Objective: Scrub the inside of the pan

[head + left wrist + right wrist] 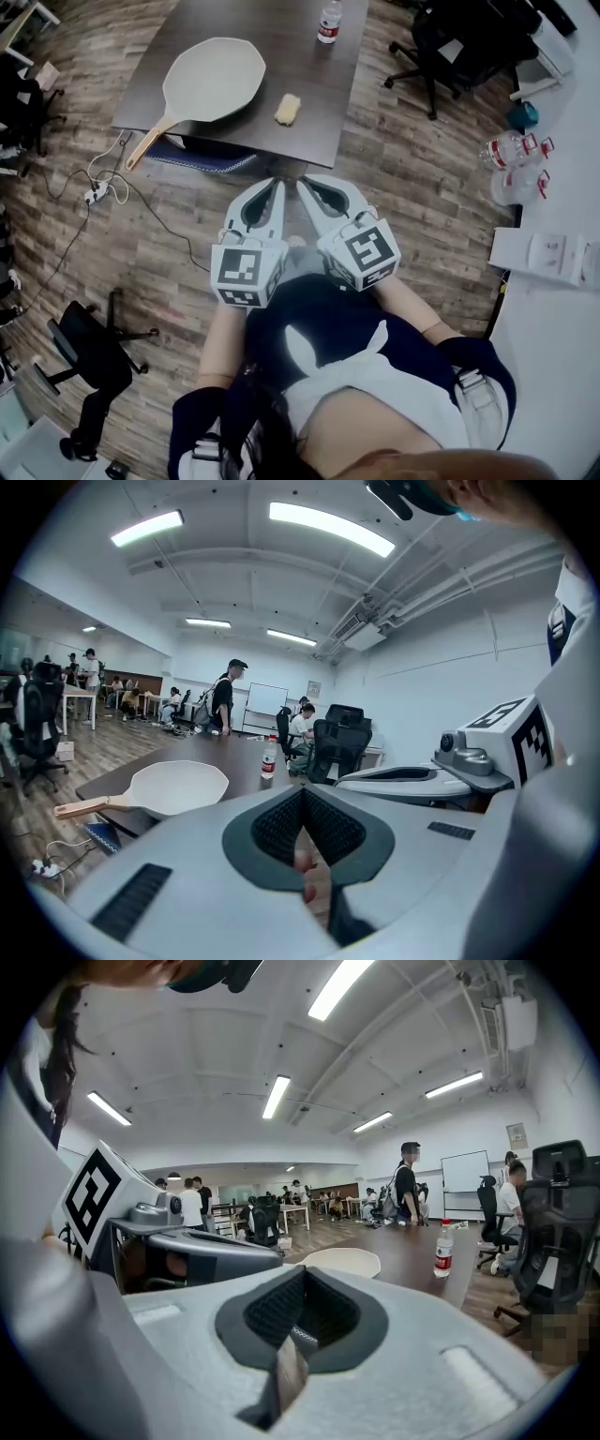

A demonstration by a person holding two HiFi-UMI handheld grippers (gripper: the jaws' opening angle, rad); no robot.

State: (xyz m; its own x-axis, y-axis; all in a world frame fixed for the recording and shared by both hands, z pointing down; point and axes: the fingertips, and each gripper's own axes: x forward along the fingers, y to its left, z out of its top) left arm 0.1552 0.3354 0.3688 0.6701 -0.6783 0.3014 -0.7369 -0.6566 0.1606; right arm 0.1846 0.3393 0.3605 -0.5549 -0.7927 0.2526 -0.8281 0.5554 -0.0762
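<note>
A white pan (214,79) with a wooden handle (148,143) lies on the dark table (309,131), its bowl toward the left side. A yellowish sponge (288,109) rests on the table to the right of the pan. My left gripper (277,185) and right gripper (304,184) hang side by side just short of the table's near edge, both shut with nothing between the jaws. The pan (178,787) also shows in the left gripper view, and farther off as the pan (342,1261) in the right gripper view. The sponge is hidden in both gripper views.
A water bottle (329,22) stands at the table's far edge. A blue folded thing (202,157) pokes out under the near edge. Cables and a power strip (97,192) lie on the floor left. Office chairs (441,52) stand to the right, another chair (89,352) at lower left. People stand in the room's background.
</note>
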